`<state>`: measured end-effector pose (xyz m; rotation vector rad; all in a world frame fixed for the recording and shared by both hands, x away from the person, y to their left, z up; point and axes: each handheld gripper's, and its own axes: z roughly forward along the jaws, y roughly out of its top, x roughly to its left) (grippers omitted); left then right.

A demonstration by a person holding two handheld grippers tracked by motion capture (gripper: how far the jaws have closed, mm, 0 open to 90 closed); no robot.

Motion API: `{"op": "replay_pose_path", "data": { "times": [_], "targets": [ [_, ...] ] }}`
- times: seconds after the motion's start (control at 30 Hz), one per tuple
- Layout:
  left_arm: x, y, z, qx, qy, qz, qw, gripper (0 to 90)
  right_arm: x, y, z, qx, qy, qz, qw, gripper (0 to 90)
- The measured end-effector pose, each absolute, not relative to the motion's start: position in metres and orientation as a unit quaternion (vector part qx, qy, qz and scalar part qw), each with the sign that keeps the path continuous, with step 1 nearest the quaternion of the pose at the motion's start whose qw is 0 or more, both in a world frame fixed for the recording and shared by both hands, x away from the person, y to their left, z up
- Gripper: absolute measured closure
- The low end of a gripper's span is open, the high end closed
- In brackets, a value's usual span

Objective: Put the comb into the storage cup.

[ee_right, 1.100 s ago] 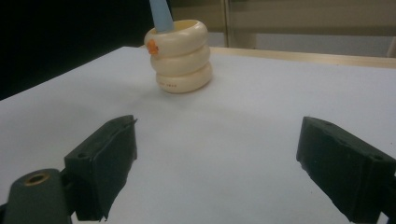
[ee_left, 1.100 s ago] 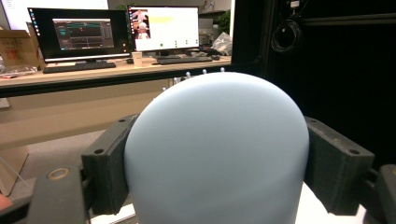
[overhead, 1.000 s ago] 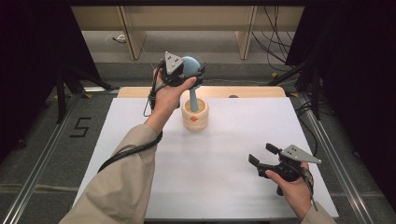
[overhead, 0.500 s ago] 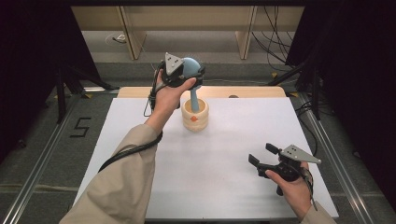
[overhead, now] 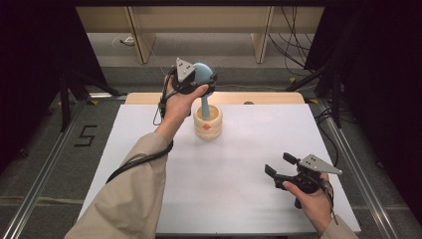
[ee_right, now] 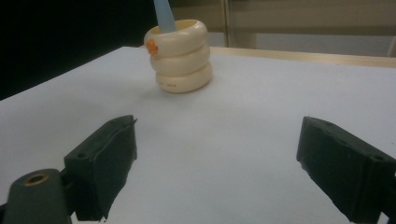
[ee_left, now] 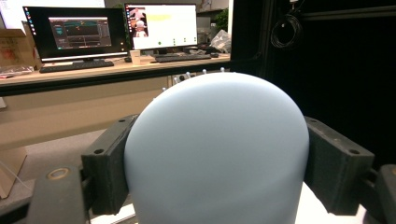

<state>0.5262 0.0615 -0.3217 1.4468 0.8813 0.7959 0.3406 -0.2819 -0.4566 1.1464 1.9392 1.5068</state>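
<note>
Left gripper clamped on pale blue rounded pestle knob, stem standing in cream ribbed 3-ring cup at white table's far side, likely for lifting. Right gripper wide open, empty, parked near.

Obstacle: cream ringed cup with blue pestle standing in it, near the white table's far edge. Free room: bare tabletop between cup and right gripper.
</note>
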Motion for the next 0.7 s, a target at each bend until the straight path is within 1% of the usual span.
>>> {"op": "replay_pose_path", "data": {
  "times": [0.7],
  "targets": [
    [0.5322, 0.0590, -0.3311, 0.630, 0.382, 0.339, 0.585, 19.7, 0.3405, -0.2819, -0.4564, 0.413, 0.699, 0.544, 0.214, 12.9]
  ]
}}
